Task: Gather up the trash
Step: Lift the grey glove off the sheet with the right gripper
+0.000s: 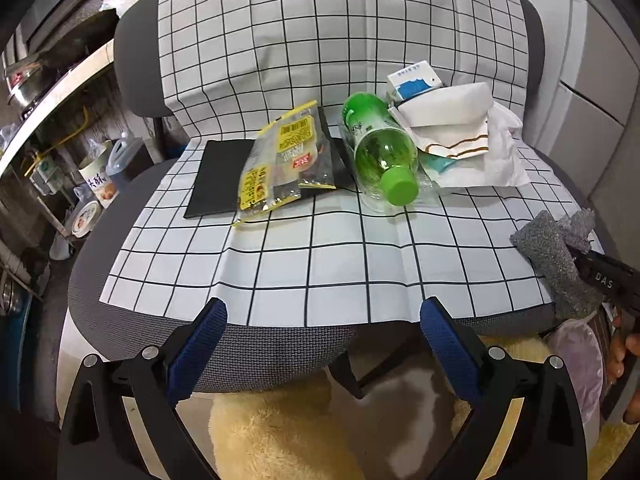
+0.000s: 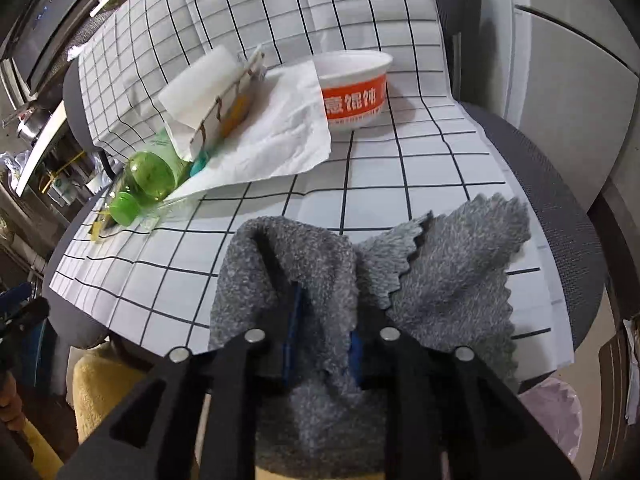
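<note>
Left claw (image 1: 322, 322): one, mine, low centre of its view, fingers spread wide with nothing between them, over the chair's front edge.
Right claw (image 2: 322, 322): one, bottom centre of its view, draped in the grey cloth (image 2: 452, 276); I cannot tell whether the pads press it.
Green bottles (image 1: 376, 152): one, lying on its side, cap toward me, middle of the left view.
Snack wrappers (image 1: 280, 164): two, overlapping, just left of the bottle.
Black pad (image 1: 218, 178): one, under the wrappers.
Small cartons (image 1: 414, 80): one, upper right.
White paper (image 2: 276, 136): one crumpled sheet beside the bottle.
Paper tubs (image 2: 354, 88): one, upper centre of the right view.
Checked cover (image 1: 320, 256): one, on the chair (image 1: 132, 68).
</note>
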The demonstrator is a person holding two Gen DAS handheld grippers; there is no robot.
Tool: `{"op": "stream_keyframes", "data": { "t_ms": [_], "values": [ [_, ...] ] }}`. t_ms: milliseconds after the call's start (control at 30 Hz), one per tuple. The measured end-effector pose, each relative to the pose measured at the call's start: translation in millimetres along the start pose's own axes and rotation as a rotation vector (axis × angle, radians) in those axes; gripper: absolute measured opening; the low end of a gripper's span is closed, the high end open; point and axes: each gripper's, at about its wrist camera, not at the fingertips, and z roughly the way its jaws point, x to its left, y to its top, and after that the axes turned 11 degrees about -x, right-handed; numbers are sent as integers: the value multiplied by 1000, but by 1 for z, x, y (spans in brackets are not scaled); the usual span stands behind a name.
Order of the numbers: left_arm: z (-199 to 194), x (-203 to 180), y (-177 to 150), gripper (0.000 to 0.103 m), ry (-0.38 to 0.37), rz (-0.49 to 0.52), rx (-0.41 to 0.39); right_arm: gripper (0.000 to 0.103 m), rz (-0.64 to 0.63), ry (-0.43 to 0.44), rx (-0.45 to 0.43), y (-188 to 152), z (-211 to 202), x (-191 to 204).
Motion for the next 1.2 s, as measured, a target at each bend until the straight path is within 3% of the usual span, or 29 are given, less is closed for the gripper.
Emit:
{"op": "stream_keyframes", "data": {
  "t_ms": [33,167,233,333,467,600,700,767,867,900,1000,1100,1200],
  "values": [
    [-1,-1,0,96,-4,2,-2,48,-5,-1,-15,2,-8,1],
    [-5,-5,2,96,-16,7,-19,65,-79,18,-122,8,-46,9],
    [-5,-6,2,96,-22,6,-22,80,-114,40,-156,9,-62,14],
    [-5,-7,2,96,-29,5,-22,96,-186,82,-168,3,-67,21],
    [-5,-8,1,96,-32,10,-19,96,-261,-1,-110,-7,-43,23],
    [-4,-1,0,96,-15,-4,-13,96,-151,-100,-98,-6,-23,-10],
    [-2,0,0,96,-12,-10,-10,96,-63,-86,-71,-4,-7,-30],
    [-1,0,0,96,-12,-9,-10,93,-61,-66,-39,-3,6,-32],
    [1,1,0,96,-12,-11,-5,70,-119,-57,-26,-7,10,-20],
    [2,3,0,96,-9,-17,-1,55,-133,-30,-19,-7,10,-15],
    [5,11,-1,96,5,-36,6,27,-173,-21,-24,-6,6,-3],
    [2,21,1,96,19,-56,-3,21,-186,-28,-71,-2,-7,6],
    [-3,37,7,96,81,-63,-27,19,-159,0,-193,10,-42,14]
  ]
}}
